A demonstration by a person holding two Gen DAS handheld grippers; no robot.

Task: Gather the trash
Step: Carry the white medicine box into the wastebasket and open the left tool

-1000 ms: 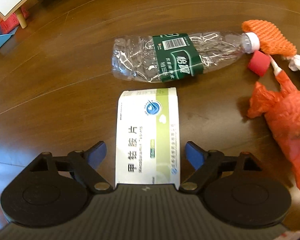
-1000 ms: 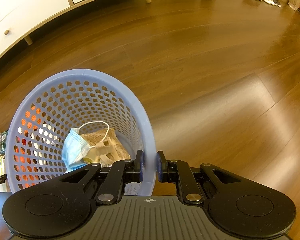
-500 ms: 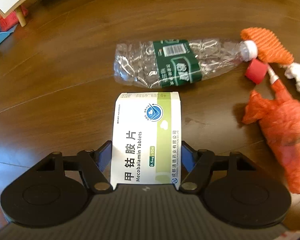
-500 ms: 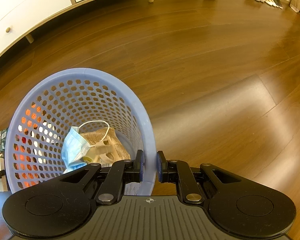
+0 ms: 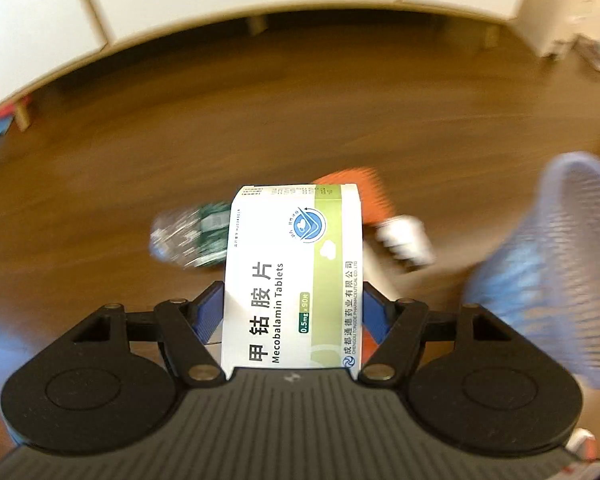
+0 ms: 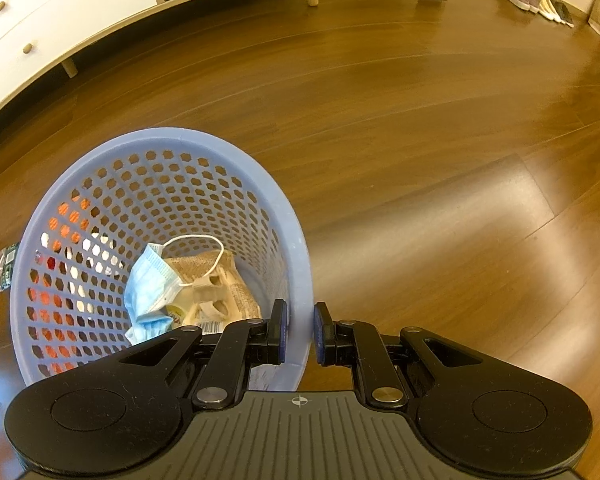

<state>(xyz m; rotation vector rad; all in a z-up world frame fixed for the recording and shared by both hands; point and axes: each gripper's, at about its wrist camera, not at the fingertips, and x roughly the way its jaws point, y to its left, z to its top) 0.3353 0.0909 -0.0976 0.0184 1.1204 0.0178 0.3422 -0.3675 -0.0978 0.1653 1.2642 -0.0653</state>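
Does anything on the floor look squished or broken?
Yes. The plastic bottle lying on the floor looks crumpled and flattened, though the picture is blurry. The pill box in the left tongs looks whole, and the basket looks undamaged.

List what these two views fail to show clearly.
- Left wrist view: the crushed bottle and orange trash are motion-blurred and partly hidden behind the tablet box in the left gripper.
- Right wrist view: the packaging under the face mask in the basket is unreadable; the right gripper covers the near rim.
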